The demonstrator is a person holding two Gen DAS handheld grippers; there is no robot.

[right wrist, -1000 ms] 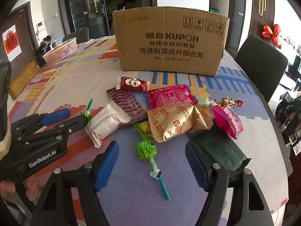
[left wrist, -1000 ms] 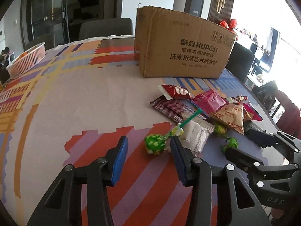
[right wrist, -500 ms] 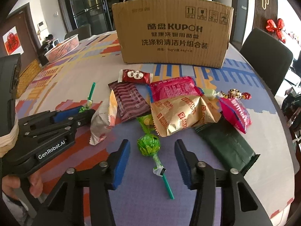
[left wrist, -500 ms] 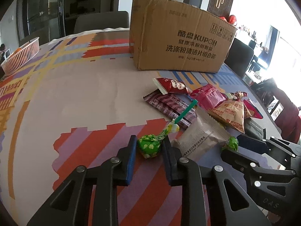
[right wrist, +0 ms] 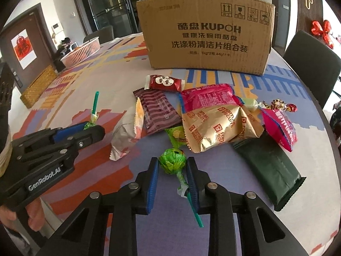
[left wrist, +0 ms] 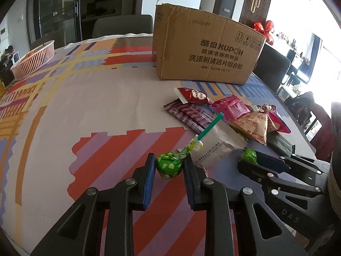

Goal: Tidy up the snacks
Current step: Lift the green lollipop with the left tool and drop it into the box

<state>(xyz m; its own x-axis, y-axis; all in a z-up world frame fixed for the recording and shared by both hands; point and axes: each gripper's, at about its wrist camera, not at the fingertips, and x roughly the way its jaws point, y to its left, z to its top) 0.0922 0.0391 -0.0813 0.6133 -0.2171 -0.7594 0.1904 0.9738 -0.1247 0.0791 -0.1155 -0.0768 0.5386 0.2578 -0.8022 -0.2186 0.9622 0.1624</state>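
Observation:
My left gripper is shut on a green-wrapped lollipop whose green stick points up and away. My right gripper is shut on a second green lollipop, its stick pointing back past the right finger. A pile of snack packets lies ahead: a gold fortune biscuit bag, a pink packet, a maroon bar, a red candy, a white packet and a dark green packet. A cardboard box stands behind them.
A pink basket sits at the table's far left. A woven box lies at the left edge. Dark chairs stand around the table. The left gripper shows at the left of the right wrist view.
Both grippers have closed from wide open onto their lollipops. The left one has lifted its lollipop, and the white packet has tipped onto its side.

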